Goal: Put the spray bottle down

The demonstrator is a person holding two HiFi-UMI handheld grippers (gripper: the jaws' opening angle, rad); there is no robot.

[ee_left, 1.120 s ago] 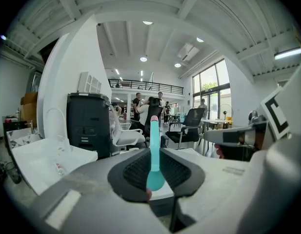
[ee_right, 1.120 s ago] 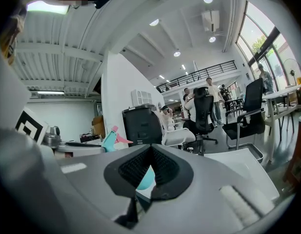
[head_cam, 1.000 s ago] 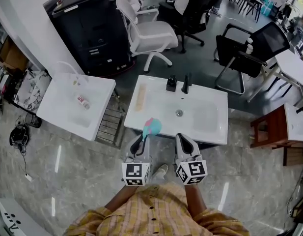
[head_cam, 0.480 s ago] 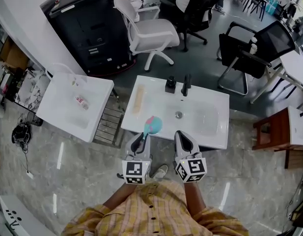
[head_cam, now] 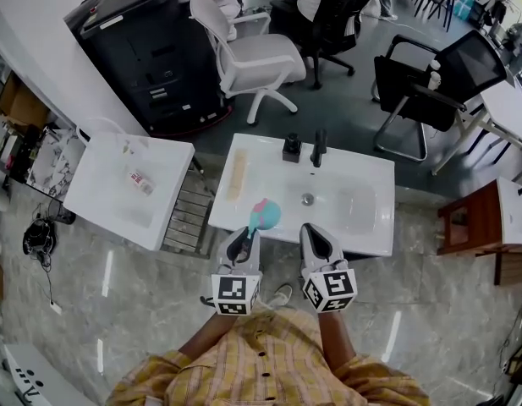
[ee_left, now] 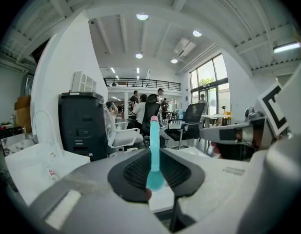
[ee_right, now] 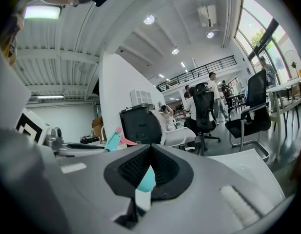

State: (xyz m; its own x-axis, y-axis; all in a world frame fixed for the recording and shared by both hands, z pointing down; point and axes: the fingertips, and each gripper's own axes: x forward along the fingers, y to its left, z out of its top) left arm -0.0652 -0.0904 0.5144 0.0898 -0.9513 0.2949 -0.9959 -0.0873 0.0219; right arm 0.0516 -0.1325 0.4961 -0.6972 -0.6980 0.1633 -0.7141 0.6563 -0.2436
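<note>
A teal spray bottle (head_cam: 263,215) with a pink top sticks up over the front edge of the white sink (head_cam: 362,235). My left gripper (head_cam: 243,240) is shut on its lower part. In the left gripper view the bottle (ee_left: 154,152) stands upright between the black pads (ee_left: 135,172). My right gripper (head_cam: 315,237) hangs just to the right of it, shut and holding nothing. In the right gripper view the bottle's head (ee_right: 113,139) shows at the left, and more teal shows past the closed jaws of that gripper (ee_right: 150,172).
The sink has a black faucet (head_cam: 320,146), a black holder (head_cam: 293,146) and a pale strip (head_cam: 239,174) on its left side. A second white basin (head_cam: 100,194) stands to the left. Office chairs (head_cam: 252,53) and a black cabinet (head_cam: 146,45) stand behind.
The head camera has shifted a little. Both grippers and the bottle keep the same places over the sink's front edge.
</note>
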